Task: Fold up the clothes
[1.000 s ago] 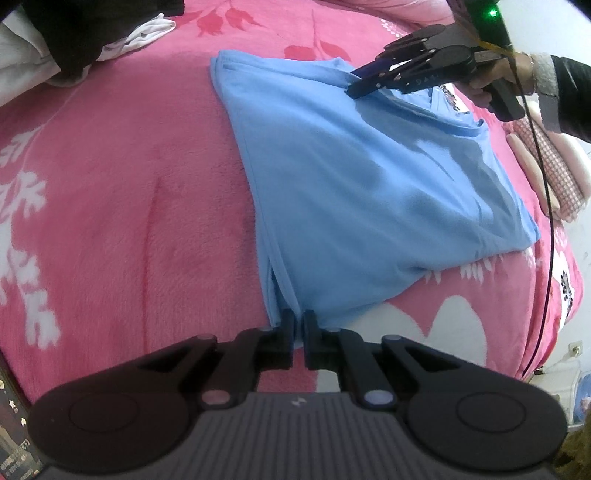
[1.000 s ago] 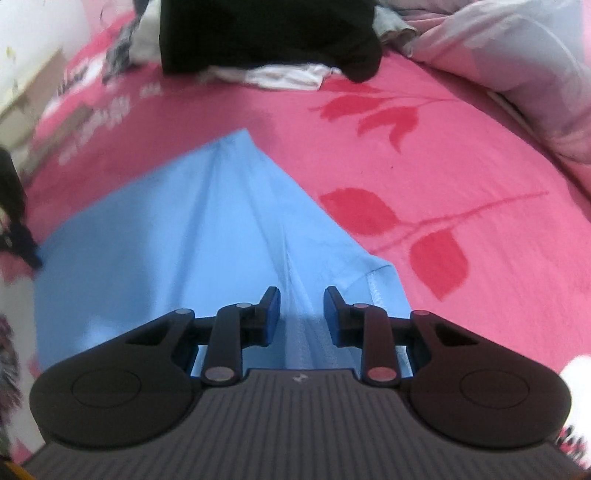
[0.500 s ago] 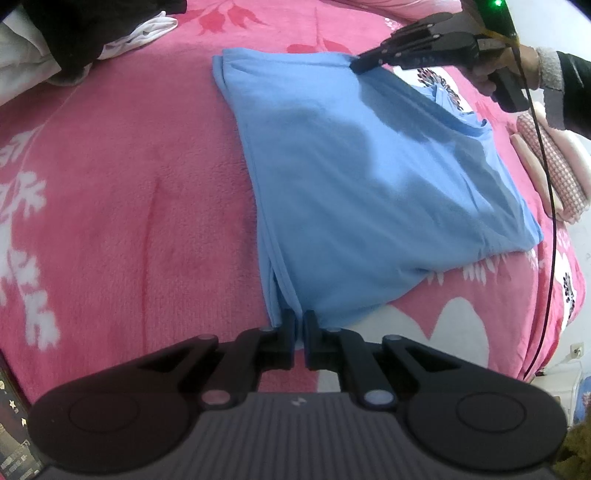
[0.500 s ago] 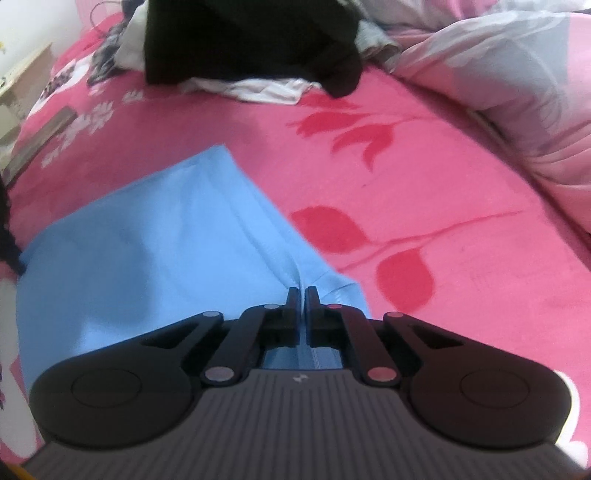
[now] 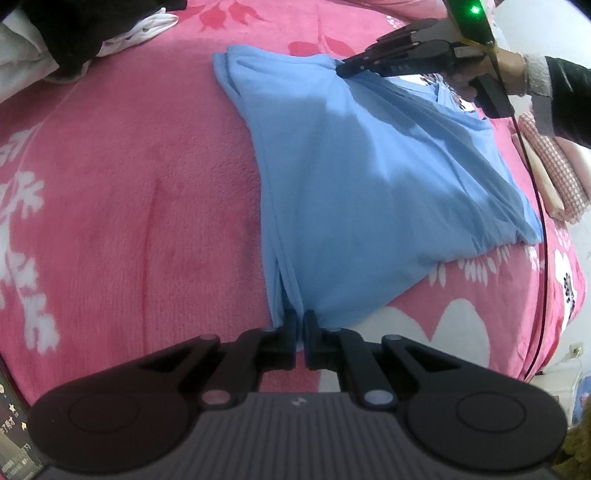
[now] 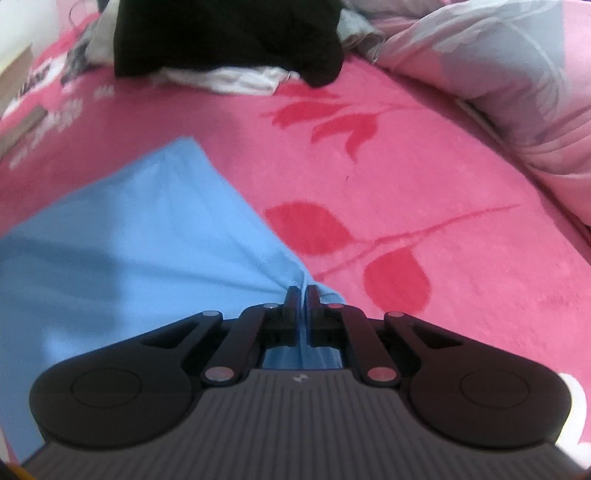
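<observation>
bed: pink floral blanket (fleecy) | wall: white

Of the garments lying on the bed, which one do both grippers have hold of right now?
The light blue shirt: the left gripper pinches its near corner, the right gripper its far edge. The black garment and white one lie untouched.

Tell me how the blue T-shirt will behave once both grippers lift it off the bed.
Probably floppy: the blue T-shirt puckers into folds where the right gripper pinches it, and bunches at the left gripper. It likely sags between the two grips. It seems light, thin cloth; the fleecy pink blanket may drag on it a little.
</observation>
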### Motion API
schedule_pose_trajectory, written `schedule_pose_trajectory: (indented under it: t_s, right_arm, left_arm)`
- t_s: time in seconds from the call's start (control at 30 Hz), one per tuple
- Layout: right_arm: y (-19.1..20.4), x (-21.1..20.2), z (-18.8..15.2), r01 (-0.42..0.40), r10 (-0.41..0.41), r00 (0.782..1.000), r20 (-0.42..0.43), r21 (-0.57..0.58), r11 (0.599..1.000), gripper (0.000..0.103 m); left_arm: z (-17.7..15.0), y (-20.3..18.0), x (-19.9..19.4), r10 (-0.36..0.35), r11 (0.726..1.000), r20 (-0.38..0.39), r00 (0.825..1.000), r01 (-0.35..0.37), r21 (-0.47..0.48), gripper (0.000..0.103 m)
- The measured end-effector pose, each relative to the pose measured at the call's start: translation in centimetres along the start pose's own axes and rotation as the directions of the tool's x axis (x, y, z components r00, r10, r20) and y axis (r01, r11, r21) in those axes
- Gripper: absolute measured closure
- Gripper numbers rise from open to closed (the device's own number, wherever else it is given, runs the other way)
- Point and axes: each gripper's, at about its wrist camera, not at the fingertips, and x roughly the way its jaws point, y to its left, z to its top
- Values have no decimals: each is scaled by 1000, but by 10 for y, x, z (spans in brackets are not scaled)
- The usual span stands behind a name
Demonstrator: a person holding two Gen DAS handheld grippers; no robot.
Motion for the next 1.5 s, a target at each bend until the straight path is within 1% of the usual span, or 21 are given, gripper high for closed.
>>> schedule_pose_trajectory:
  t_s: [0.1,0.2,0.27,0.3,0.33,0.37,0.47,0.63,0.67,0.7,0.73,0.8,0.9,1.0,1.07,1.2,1.27,1.3,1.4,1.47,1.5]
  right_arm:
    - [-2,-13,9,0,0,1000,-16,2,1000,96]
    - [-4,-32,20,-27,27,999,20,-12,1000,89]
    - [-5,-40,31,-81,81,995,65,-4,997,83]
    - [-4,-41,39,-133,132,987,91,8,991,77]
    - [-2,-39,48,-183,180,977,117,15,983,75]
    - [1,-33,56,-223,220,966,135,9,975,74]
    - [13,-4,75,-282,284,950,130,-35,959,74]
    - [14,35,88,-379,378,922,88,-8,925,76]
    - [14,39,89,-393,392,916,81,-6,919,78]
    - [14,42,90,-405,404,912,76,-7,914,92]
    - [15,41,91,-405,405,911,76,-15,914,101]
    - [14,35,93,-401,402,910,104,-29,916,102]
    - [14,24,97,-406,408,898,163,-43,913,103]
    - [18,31,99,-394,397,902,169,-52,917,103]
    - [19,41,97,-381,383,910,160,-45,924,103]
    - [18,63,88,-316,312,938,152,1,949,102]
    - [10,63,86,-292,275,944,184,74,953,103]
    - [5,62,86,-275,248,948,202,118,954,100]
    - [-14,53,84,-193,134,961,242,242,951,99]
    - [-27,43,80,-155,77,965,252,307,939,98]
    - [-33,35,76,-147,60,963,262,326,934,98]
  left_arm:
    - [0,0,-1,-5,1000,4,1000,5,-15,97]
    - [-1,-1,-1,-8,999,12,1000,8,-31,95]
    - [-2,-1,-1,-8,999,18,1000,9,-39,94]
    - [-2,-1,-1,-8,999,20,1000,9,-43,94]
    - [-3,-1,-1,-7,999,23,1000,8,-45,94]
    - [-3,-2,0,-6,999,26,1000,7,-47,94]
    - [-5,-2,0,-6,998,35,999,8,-68,93]
    - [-8,-1,0,-13,996,53,998,18,-88,92]
    - [-8,-1,0,-14,996,57,998,19,-90,92]
    - [-8,-1,0,-14,996,62,998,20,-93,92]
    - [-9,-1,0,-12,995,68,998,19,-96,93]
    - [-12,0,-2,-8,994,80,997,16,-106,95]
    - [-13,0,-2,-3,993,89,996,14,-119,96]
    - [-12,-1,0,-3,993,91,996,14,-120,96]
    - [-12,-1,0,-4,992,93,996,16,-122,96]
    - [-10,-1,0,-6,992,91,996,17,-122,96]
    - [-8,-2,0,-8,992,87,996,19,-123,95]
    - [-8,-2,0,-11,992,85,996,21,-123,94]
    - [-6,-2,-5,-25,992,81,996,35,-123,84]
    - [-6,-3,-9,-34,992,82,996,43,-122,70]
    - [-5,-5,-11,-33,992,86,996,43,-121,67]
